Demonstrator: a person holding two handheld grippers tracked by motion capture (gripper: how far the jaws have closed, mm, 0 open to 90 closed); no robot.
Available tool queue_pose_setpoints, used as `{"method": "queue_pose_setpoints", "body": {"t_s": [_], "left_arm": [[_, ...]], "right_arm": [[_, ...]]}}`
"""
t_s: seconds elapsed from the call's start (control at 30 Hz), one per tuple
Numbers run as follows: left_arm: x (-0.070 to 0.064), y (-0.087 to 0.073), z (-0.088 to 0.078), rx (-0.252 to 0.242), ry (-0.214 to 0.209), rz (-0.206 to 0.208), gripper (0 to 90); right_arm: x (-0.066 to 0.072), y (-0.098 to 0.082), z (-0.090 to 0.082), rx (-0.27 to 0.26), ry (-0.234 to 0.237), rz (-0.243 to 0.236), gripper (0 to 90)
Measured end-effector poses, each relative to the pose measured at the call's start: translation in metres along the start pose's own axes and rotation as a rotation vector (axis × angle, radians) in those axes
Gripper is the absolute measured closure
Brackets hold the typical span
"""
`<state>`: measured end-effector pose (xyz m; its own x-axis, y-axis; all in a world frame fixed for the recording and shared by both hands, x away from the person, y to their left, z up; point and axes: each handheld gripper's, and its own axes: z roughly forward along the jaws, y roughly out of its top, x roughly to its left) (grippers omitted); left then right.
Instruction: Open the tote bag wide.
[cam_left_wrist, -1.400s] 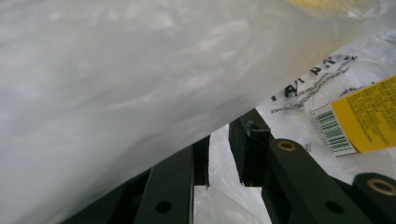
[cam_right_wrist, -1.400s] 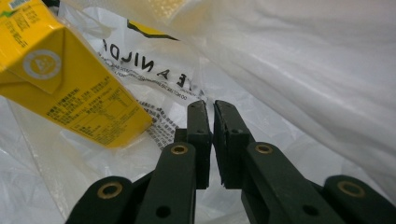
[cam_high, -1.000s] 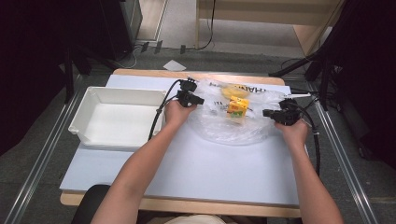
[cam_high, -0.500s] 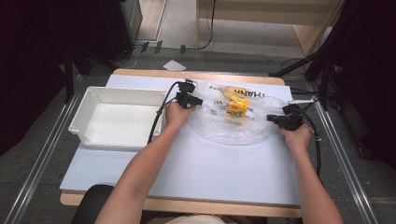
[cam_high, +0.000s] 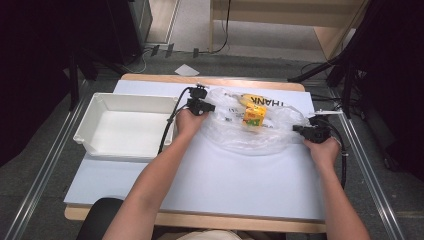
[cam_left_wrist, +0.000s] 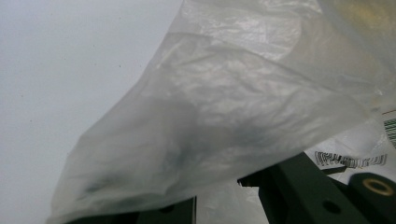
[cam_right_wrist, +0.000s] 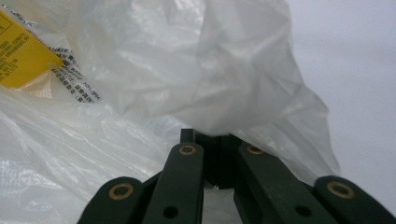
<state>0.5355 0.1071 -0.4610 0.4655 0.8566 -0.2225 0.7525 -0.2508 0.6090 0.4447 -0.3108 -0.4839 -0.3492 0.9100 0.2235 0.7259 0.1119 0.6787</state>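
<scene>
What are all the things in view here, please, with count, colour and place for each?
plastic bag: one, clear with black print, far middle of the table, stretched between both grippers.
carton: one, yellow and orange, inside the bag.
yellow item: one, behind the carton in the bag; kind unclear.
tray: one, white, left part of the table.
table: one, white top with wooden edge.
paper scrap: one, white, on the floor beyond the table.
left gripper: one, black, at the bag's left edge, film draped over it.
right gripper: one, black, fingers shut on the bag's right edge.
forearms: two, coming in from below.
</scene>
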Motion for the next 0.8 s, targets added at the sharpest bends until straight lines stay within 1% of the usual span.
{"method": "queue_pose_setpoints", "body": {"t_s": [0.07,0.13,0.17,0.2,0.23,0.27,0.3,0.33,0.37,0.4,0.43,0.5,0.57,0.6,0.63,0.67,0.73,0.8], "left_arm": [[-0.001,0.0,0.0,-0.002,0.007,0.018,81.1],[-0.001,-0.002,0.0,-0.016,0.012,0.028,82.1],[0.0,-0.004,0.0,-0.03,0.014,0.021,82.9],[0.0,-0.004,0.0,-0.03,0.014,0.021,82.9],[-0.001,-0.006,0.001,-0.051,0.018,0.026,82.9],[-0.001,-0.006,0.001,-0.051,0.018,0.026,83.0],[-0.002,-0.007,0.002,-0.061,0.027,0.029,83.0],[-0.002,-0.007,0.002,-0.068,0.031,0.024,83.0],[-0.004,-0.009,0.002,-0.086,0.046,0.025,83.5],[-0.004,-0.009,0.002,-0.086,0.046,0.025,84.2],[-0.004,-0.011,0.003,-0.096,0.07,0.042,84.8],[-0.004,-0.011,0.002,-0.1,0.073,0.04,84.8],[-0.004,-0.013,0.002,-0.113,0.081,0.043,85.6],[-0.004,-0.014,0.002,-0.115,0.087,0.046,85.6],[-0.003,-0.016,0.002,-0.127,0.091,0.039,88.6],[-0.003,-0.016,0.002,-0.127,0.091,0.039,89.5],[-0.001,-0.016,0.001,-0.123,0.083,0.015,90.0],[-0.002,-0.016,0.001,-0.121,0.087,0.006,90.0]], "right_arm": [[-0.001,-0.002,-0.001,-0.007,0.001,0.002,90.0],[-0.002,-0.003,-0.002,-0.012,0.006,0.002,90.0],[-0.003,-0.004,-0.002,-0.022,0.011,-0.013,90.0],[-0.003,-0.004,-0.002,-0.022,0.011,-0.013,90.0],[-0.003,-0.006,-0.002,-0.031,0.015,-0.017,90.0],[-0.003,-0.006,-0.002,-0.031,0.015,-0.017,90.0],[-0.004,-0.006,-0.002,-0.037,0.012,-0.019,90.0],[-0.004,-0.008,-0.002,-0.047,0.015,-0.009,90.0],[-0.003,-0.008,-0.002,-0.051,0.013,-0.005,90.0],[-0.003,-0.009,-0.002,-0.051,0.009,-0.003,90.0],[-0.003,-0.009,-0.002,-0.053,0.005,-0.003,90.0],[-0.003,-0.009,-0.002,-0.054,0.0,-0.001,90.0],[-0.001,-0.01,-0.002,-0.056,-0.016,-0.007,90.0],[-0.001,-0.01,-0.002,-0.056,-0.016,-0.007,90.0],[-0.001,-0.01,-0.003,-0.06,-0.02,-0.001,90.0],[-0.001,-0.01,-0.003,-0.06,-0.02,-0.001,90.0],[-0.003,-0.011,-0.003,-0.062,-0.016,0.016,90.0],[-0.004,-0.012,-0.004,-0.066,-0.021,0.023,90.0]]}}
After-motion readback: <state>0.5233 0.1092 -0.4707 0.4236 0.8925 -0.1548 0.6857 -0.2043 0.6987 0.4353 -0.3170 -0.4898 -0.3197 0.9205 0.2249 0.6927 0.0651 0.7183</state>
